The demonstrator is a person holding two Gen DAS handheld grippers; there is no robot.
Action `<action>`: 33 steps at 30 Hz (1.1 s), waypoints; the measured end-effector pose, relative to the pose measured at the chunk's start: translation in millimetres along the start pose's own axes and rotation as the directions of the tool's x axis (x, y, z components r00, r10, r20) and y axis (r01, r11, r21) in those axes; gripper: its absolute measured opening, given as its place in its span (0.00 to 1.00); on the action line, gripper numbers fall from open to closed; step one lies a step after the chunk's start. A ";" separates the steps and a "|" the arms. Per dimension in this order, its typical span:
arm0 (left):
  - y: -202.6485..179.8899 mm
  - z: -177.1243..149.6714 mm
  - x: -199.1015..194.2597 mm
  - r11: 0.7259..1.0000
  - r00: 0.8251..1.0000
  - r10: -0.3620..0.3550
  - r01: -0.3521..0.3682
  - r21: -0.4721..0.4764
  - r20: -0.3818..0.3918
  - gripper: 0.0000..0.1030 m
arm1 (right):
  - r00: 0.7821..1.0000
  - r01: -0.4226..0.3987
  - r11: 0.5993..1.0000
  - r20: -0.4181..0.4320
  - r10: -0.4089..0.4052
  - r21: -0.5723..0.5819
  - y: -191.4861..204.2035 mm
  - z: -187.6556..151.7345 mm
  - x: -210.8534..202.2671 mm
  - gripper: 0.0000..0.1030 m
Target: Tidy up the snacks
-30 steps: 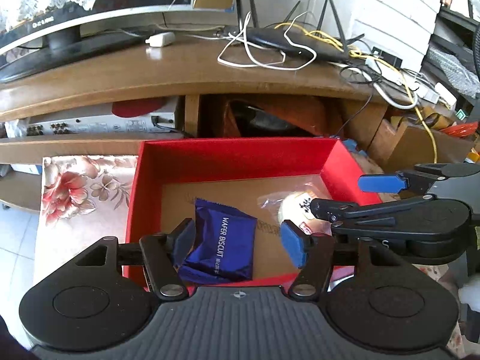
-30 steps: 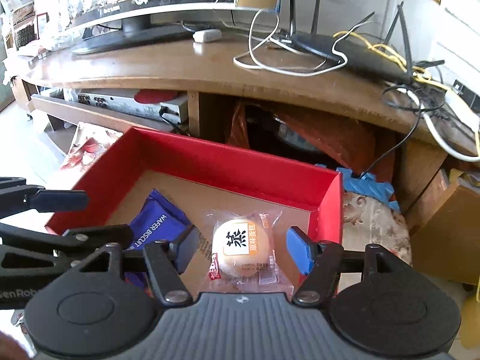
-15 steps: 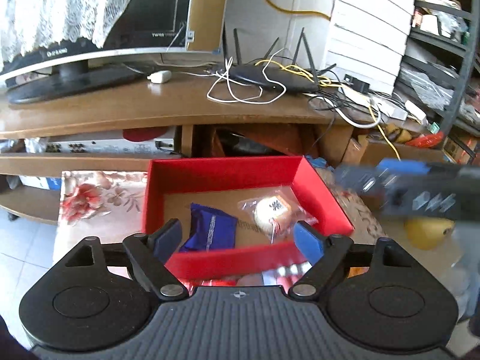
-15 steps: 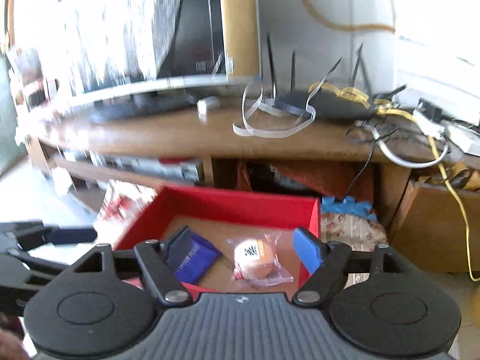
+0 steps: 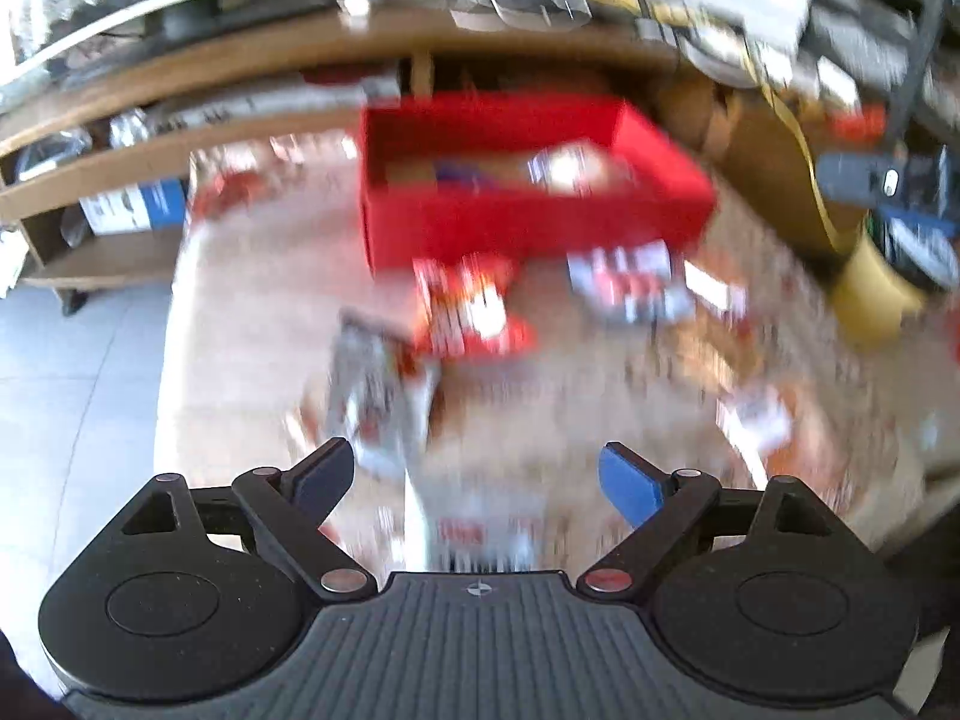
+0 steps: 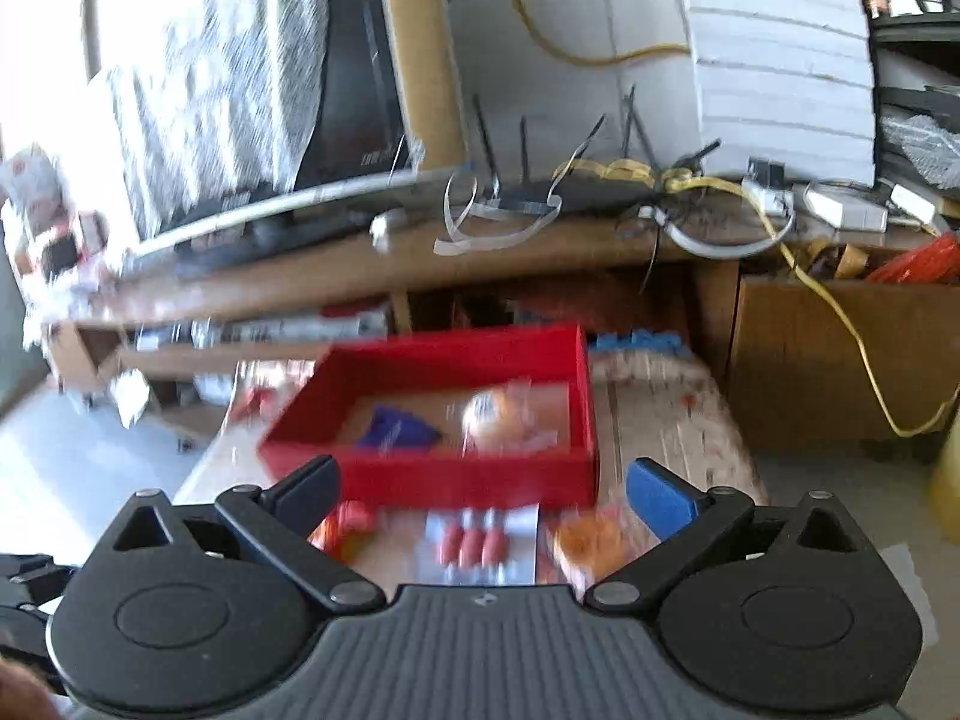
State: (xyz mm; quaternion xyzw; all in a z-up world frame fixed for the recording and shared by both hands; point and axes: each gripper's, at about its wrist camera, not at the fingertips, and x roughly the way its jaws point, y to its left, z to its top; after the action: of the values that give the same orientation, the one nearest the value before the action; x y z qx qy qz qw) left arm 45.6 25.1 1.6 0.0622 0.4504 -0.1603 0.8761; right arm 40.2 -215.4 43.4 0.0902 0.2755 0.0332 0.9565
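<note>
A red box [image 5: 528,222] [image 6: 444,480] sits on a floral cloth and holds a blue wafer pack [image 6: 399,429] and a round bun in clear wrap [image 6: 498,414]. Several blurred snack packs lie on the cloth in front of it, among them a red pack [image 5: 474,312], a silver-red pack [image 5: 630,282] and a greyish pack [image 5: 378,396]. My left gripper [image 5: 477,480] hangs back above these packs, its jaws opening with nothing between them. My right gripper [image 6: 483,495] is pulled back from the box, jaws opening and empty, over a sausage pack [image 6: 480,543] and an orange snack [image 6: 585,540].
A wooden TV stand [image 6: 384,264] with a monitor, a router [image 6: 540,198] and tangled cables stands behind the box. A cardboard box [image 6: 840,354] is at the right. Tiled floor [image 5: 78,372] lies to the left of the cloth. Both views are motion-blurred.
Both grippers drew back out of the red box and opened wider, leaving the blue wafer pack and the bun inside. Loose snack packs in front of the box have come into view.
</note>
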 end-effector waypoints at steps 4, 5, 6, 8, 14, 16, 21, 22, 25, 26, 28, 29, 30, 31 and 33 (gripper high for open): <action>-5.8 -23.4 12.7 0.998 0.997 0.028 -0.024 0.050 -0.078 0.89 | 0.997 -0.010 0.998 -0.078 0.005 -0.060 2.9 -27.5 -5.4 0.93; -5.4 -25.8 16.5 0.998 0.995 0.035 -0.030 0.054 -0.096 0.89 | 0.994 -0.013 0.998 -0.107 0.006 -0.067 1.6 -34.1 -6.2 0.92; -4.5 -27.9 19.0 0.998 0.993 0.044 -0.038 0.058 -0.107 0.89 | 0.992 -0.014 0.997 -0.127 0.005 -0.070 -0.2 -39.2 -7.4 0.92; -3.3 -33.2 22.3 0.996 0.991 0.058 -0.050 0.069 -0.125 0.89 | 0.987 -0.020 0.997 -0.164 0.007 -0.076 -2.0 -50.8 -8.9 0.92; -3.4 -39.3 43.0 0.993 0.977 0.083 -0.066 0.093 -0.198 0.87 | 0.950 -0.110 0.980 -0.306 0.055 -0.166 31.4 -85.2 -10.4 0.86; -3.3 -40.4 42.4 0.994 0.977 0.076 -0.059 0.091 -0.199 0.86 | 0.933 -0.139 0.974 -0.352 0.070 -0.177 42.4 -96.0 -10.4 0.83; 1.8 -42.0 31.1 0.996 0.984 0.046 -0.031 0.088 -0.173 0.60 | 0.879 -0.150 0.975 -0.473 0.055 -0.166 64.6 -124.3 -2.4 0.75; 5.1 -41.6 29.2 0.997 0.985 0.034 -0.022 0.074 -0.170 0.58 | 0.866 -0.157 0.974 -0.497 0.056 -0.164 69.5 -129.0 0.0 0.73; 11.1 -40.0 27.3 0.999 0.987 0.008 -0.001 0.043 -0.162 0.53 | 0.842 -0.159 0.973 -0.537 0.045 -0.168 86.7 -136.1 9.5 0.72; 12.1 -40.2 26.1 0.999 0.987 -0.002 0.008 0.040 -0.159 0.53 | 0.838 -0.160 0.972 -0.544 0.043 -0.171 92.2 -136.9 12.0 0.72; 12.5 -39.0 25.8 0.999 0.988 -0.013 0.019 0.037 -0.153 0.52 | 0.833 -0.163 0.973 -0.551 0.047 -0.163 102.1 -135.2 16.5 0.71; 12.9 -38.3 26.0 0.999 0.988 -0.015 0.021 0.035 -0.152 0.52 | 0.830 -0.165 0.973 -0.555 0.050 -0.160 107.3 -134.1 19.5 0.70; 13.9 -37.9 25.7 0.999 0.989 -0.016 0.021 0.028 -0.150 0.52 | 0.828 -0.166 0.972 -0.558 0.047 -0.164 112.5 -133.4 23.4 0.67; 15.2 -37.4 25.8 1.000 0.989 -0.017 0.020 0.020 -0.149 0.52 | 0.828 -0.159 0.971 -0.560 0.032 -0.179 117.6 -134.0 27.6 0.60; 17.6 -37.5 27.1 1.000 0.988 -0.014 0.015 0.010 -0.153 0.52 | 0.822 -0.144 0.967 -0.569 0.000 -0.208 122.6 -136.7 37.3 0.59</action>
State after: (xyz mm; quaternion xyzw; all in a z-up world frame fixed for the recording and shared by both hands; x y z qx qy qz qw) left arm 37.4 45.1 -43.0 0.0757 0.5158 -0.1638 0.8375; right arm -2.8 -69.7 -66.4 -0.0307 0.5363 0.1279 0.8337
